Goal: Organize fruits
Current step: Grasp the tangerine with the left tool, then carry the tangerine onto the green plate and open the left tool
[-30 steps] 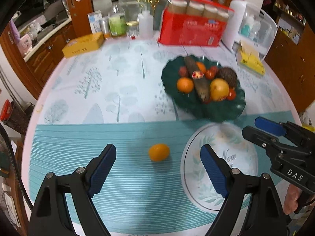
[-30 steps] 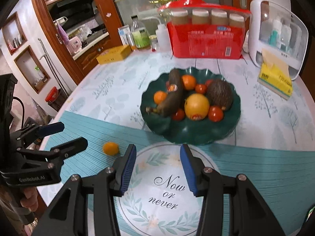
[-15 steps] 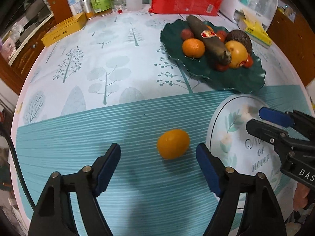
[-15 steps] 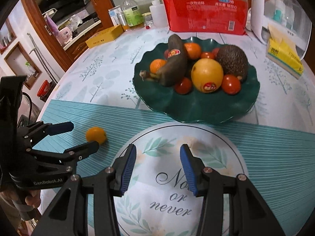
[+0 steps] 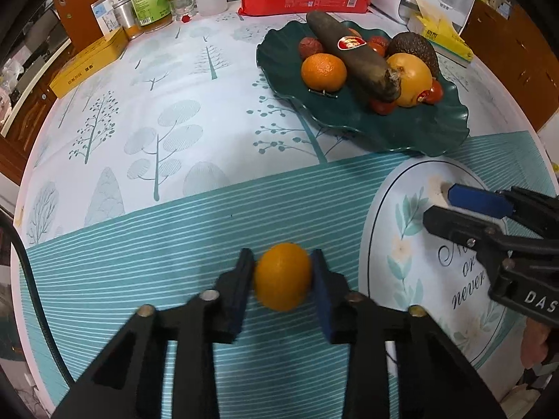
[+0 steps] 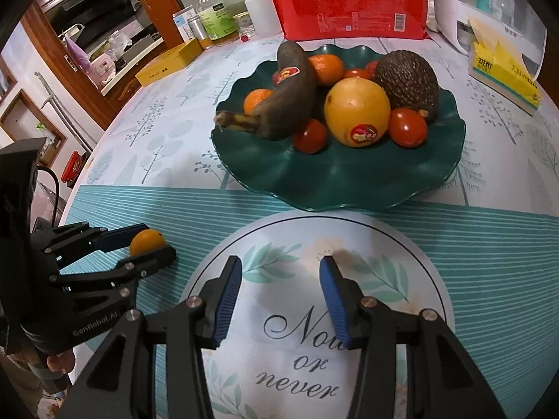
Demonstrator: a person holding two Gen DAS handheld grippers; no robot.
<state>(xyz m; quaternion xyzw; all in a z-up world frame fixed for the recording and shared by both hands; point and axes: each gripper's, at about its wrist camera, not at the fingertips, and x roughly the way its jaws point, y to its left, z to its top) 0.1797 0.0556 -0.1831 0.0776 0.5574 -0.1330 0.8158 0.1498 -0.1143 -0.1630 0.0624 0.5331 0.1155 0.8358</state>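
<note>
Both left tool [image 5: 282, 272] pads hide the small orange's [image 5: 282, 276] sides.

The small orange fruit [image 5: 282, 276] is partly covered on both flanks by the pads of the left tool [image 5: 282, 281], and its underside cannot be seen; from the right wrist view only its top shows above the nearer finger. The red package [image 6: 349, 3] at twelve o'clock is cut off by the top edge in both views. On the green plate [image 6: 335, 181], the far tangerine [image 6: 326, 68] and a small red fruit [image 6: 279, 77] sit mostly behind the dark banana [image 6: 290, 94]. The round mat [image 5: 419, 244] runs out past the right tool [image 5: 450, 206] at three o'clock. Labels on the bottles [image 5: 150, 0] at eleven o'clock are too small to read.
</note>
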